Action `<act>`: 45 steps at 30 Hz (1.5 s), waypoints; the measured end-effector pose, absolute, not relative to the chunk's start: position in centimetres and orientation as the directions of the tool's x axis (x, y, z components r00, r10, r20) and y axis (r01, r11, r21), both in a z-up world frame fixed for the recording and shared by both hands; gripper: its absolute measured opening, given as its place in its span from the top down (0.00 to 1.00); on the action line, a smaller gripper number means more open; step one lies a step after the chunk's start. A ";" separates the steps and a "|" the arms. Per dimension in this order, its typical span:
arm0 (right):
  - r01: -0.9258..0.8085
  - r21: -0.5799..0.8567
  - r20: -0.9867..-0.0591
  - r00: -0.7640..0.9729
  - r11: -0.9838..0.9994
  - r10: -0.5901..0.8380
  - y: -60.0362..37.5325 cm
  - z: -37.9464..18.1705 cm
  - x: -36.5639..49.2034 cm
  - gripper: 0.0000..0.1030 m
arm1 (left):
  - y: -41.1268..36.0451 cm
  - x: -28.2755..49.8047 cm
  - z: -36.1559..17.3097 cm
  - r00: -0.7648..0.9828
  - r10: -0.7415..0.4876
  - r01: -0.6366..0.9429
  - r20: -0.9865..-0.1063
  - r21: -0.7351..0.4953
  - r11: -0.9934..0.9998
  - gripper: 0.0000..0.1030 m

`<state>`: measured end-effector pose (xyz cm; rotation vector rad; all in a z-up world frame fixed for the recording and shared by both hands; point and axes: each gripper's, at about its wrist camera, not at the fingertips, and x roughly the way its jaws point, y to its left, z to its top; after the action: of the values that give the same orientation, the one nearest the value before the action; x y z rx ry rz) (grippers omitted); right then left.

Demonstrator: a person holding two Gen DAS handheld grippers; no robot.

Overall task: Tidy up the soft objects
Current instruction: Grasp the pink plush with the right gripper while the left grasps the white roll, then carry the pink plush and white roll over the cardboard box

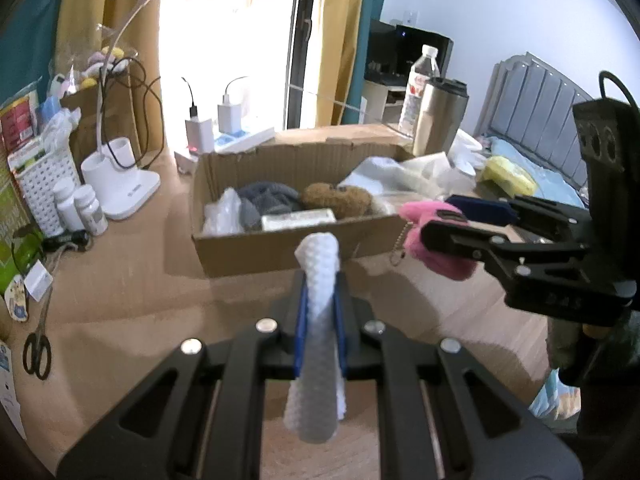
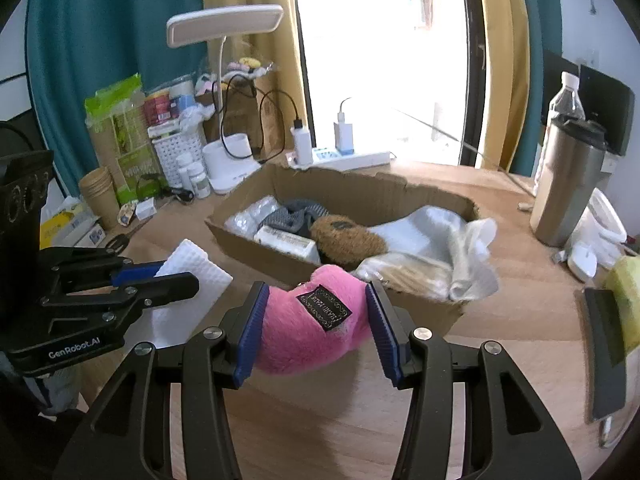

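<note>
My left gripper (image 1: pixel 320 280) is shut on a white textured foam sheet (image 1: pixel 318 312), held above the wooden table in front of the cardboard box (image 1: pixel 280 246). My right gripper (image 2: pixel 314 308) is shut on a pink plush toy (image 2: pixel 308 330) with a black label, just before the box's near wall (image 2: pixel 256 246). The box holds a brown plush (image 2: pixel 346 240), a grey knit item (image 2: pixel 294 216), plastic bags and a white packet. In the left wrist view the right gripper (image 1: pixel 440 224) with the pink plush (image 1: pixel 424 240) is at the right. In the right wrist view the left gripper (image 2: pixel 176 276) holds the foam sheet (image 2: pixel 188 292) at the left.
A white desk lamp (image 2: pixel 224 36), pill bottles (image 2: pixel 196 178), a white basket (image 2: pixel 176 152), paper cups (image 2: pixel 98 196) and scissors (image 1: pixel 38 344) crowd the table's left. A steel tumbler (image 2: pixel 568 192), water bottle (image 2: pixel 566 98) and a phone (image 2: pixel 604 352) stand right. A power strip (image 2: pixel 352 158) lies behind the box.
</note>
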<state>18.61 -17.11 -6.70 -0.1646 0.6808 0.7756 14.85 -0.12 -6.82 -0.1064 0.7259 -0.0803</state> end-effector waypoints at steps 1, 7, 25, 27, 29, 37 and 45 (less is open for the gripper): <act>-0.693 0.104 -0.617 0.518 0.714 0.592 -17.3 -6.5 18.7 0.49 | -0.1 15.0 -6.6 0.748 -0.107 0.036 -0.655 -0.122 0.992 0.88; -0.686 0.107 -0.593 0.536 0.719 0.600 -18.3 -5.6 19.3 0.49 | -0.2 15.6 -5.3 0.769 -0.089 0.032 -0.633 -0.102 0.994 0.88; -0.651 0.103 -0.566 0.584 0.752 0.582 -19.3 -4.6 22.8 0.49 | 0.3 19.1 -3.6 0.797 -0.123 0.082 -0.592 -0.096 0.992 0.88; -0.647 0.104 -0.570 0.584 0.756 0.578 -19.2 -4.7 23.4 0.49 | 0.4 19.7 -3.6 0.796 -0.128 0.088 -0.591 -0.097 0.991 0.88; -0.645 0.103 -0.574 0.583 0.757 0.575 -19.1 -4.8 23.9 0.49 | 0.5 20.3 -3.6 0.796 -0.134 0.092 -0.590 -0.101 0.991 0.88; -0.645 0.102 -0.587 0.576 0.757 0.569 -18.3 -5.3 26.0 0.49 | 1.2 22.5 -3.8 0.798 -0.141 0.096 -0.586 -0.108 0.990 0.88; -0.647 0.102 -0.609 0.560 0.756 0.562 -17.2 -6.3 28.0 0.49 | 2.2 24.5 -4.6 0.797 -0.138 0.081 -0.588 -0.123 0.989 0.88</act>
<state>28.00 -17.24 -6.26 -0.1390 0.6669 0.7149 24.47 2.20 -4.62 -0.0926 0.6384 -0.1182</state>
